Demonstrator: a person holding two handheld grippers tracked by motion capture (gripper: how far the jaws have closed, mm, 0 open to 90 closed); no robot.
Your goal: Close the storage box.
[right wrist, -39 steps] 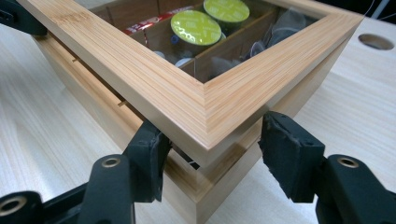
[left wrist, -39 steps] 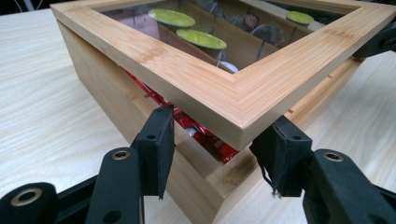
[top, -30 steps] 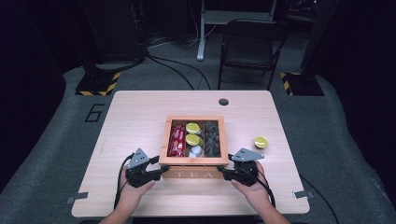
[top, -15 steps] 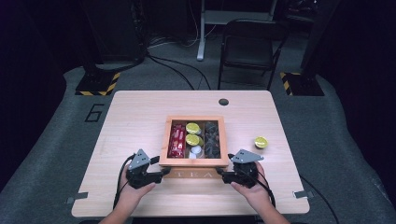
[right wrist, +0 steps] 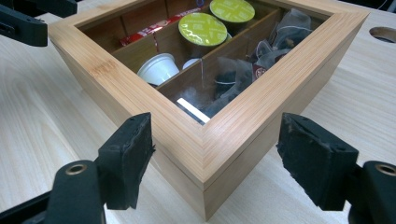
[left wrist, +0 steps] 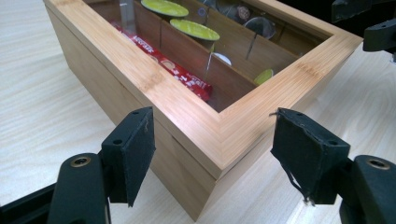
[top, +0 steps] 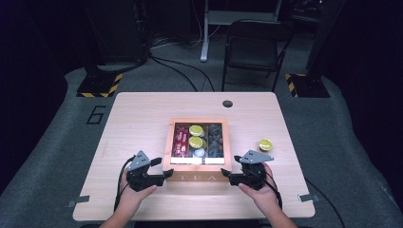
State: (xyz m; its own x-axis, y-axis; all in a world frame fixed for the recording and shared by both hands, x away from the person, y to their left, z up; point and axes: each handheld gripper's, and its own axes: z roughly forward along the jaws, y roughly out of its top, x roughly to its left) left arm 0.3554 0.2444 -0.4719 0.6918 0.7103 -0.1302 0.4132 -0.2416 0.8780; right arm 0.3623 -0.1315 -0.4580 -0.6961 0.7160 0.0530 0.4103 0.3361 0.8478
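Now I have the wooden box [top: 197,175] at lower centre of the high view, "TEA" on its front face. My left gripper [top: 159,176] and right gripper [top: 228,176] each straddle a near corner, jaws just widened, pads clear of the wood. Red sachets [left wrist: 177,74] inside read partly "NESCAF".

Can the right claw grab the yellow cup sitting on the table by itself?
Probably yes. The right claw is open and holds nothing, and the yellow cup stands alone on bare table beside the box, with nothing in between.
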